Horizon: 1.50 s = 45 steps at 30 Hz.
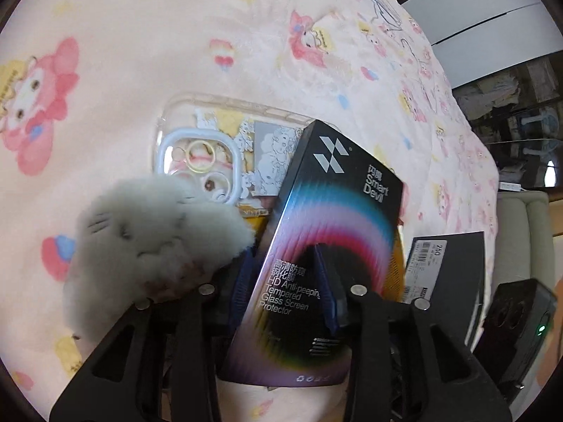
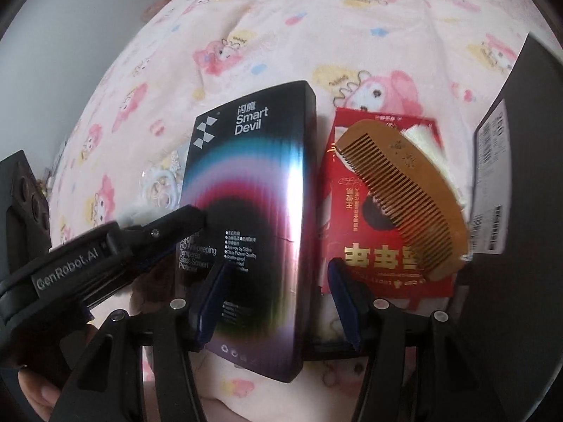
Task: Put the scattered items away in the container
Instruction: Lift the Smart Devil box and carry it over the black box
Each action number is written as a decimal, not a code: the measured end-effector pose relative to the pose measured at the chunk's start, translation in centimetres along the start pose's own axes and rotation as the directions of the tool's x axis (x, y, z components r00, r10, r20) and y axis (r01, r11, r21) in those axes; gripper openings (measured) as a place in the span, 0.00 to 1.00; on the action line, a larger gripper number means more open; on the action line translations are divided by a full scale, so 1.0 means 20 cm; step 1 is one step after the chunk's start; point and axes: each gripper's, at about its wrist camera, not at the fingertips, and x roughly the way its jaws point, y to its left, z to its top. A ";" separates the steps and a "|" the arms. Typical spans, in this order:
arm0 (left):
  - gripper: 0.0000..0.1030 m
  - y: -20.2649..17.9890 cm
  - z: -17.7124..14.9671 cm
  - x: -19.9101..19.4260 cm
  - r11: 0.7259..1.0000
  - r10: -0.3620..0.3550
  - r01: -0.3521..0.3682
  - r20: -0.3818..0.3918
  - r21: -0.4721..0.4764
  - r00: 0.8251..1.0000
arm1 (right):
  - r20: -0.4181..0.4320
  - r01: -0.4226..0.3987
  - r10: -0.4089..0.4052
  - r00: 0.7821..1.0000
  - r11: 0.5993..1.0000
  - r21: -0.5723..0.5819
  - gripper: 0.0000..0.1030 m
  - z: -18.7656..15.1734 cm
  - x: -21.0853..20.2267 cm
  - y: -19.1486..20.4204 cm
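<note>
A black Smart Devil screen protector box [image 1: 316, 246] with a rainbow arc is tilted up off the pink blanket. My left gripper [image 1: 286, 274] is shut on its edge; it also shows in the right wrist view [image 2: 165, 235] gripping the box [image 2: 253, 218] from the left. My right gripper [image 2: 278, 299] is open, its blue pads on either side of the box's near end. A wooden comb [image 2: 404, 193] lies on a red packet [image 2: 380, 246]. A clear cartoon phone case [image 1: 218, 154] and a grey fluffy plush [image 1: 147, 242] lie by the left gripper.
A black box [image 1: 447, 274] with a barcode label stands at the right, also in the right wrist view [image 2: 510, 176]. The cartoon blanket [image 1: 140, 70] covers the bed. The bed edge drops off at right toward furniture [image 1: 510, 105].
</note>
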 end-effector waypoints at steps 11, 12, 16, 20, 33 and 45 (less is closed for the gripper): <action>0.40 -0.04 -0.06 -0.07 0.997 -0.011 0.011 0.002 0.072 1.000 | 0.015 0.009 -0.008 1.000 0.998 -0.062 0.43 -0.07 -0.09 0.06; 0.40 -0.06 -0.08 -0.11 0.995 -0.014 0.011 0.025 0.101 1.000 | 0.039 -0.009 0.011 0.999 0.997 -0.074 0.43 -0.08 -0.13 0.08; 0.41 -0.15 -0.18 -0.29 0.984 -0.109 0.100 0.053 0.150 0.993 | 0.146 -0.033 0.049 0.988 0.994 -0.108 0.43 -0.12 -0.39 0.11; 0.41 -0.33 -0.27 -0.47 0.960 -0.160 0.132 0.093 0.248 0.983 | 0.229 -0.085 0.115 0.967 0.987 -0.136 0.43 -0.21 -0.67 0.08; 0.41 -1.04 -0.69 -0.21 0.858 -0.188 0.195 -0.063 0.476 0.980 | 0.358 -0.014 0.047 0.932 0.995 -0.094 0.43 -0.49 -1.17 -0.52; 0.41 -1.16 -0.88 0.17 0.865 -0.043 0.124 -0.175 0.486 0.984 | 0.275 -0.175 0.146 0.950 0.981 0.082 0.43 -0.50 -0.91 -1.05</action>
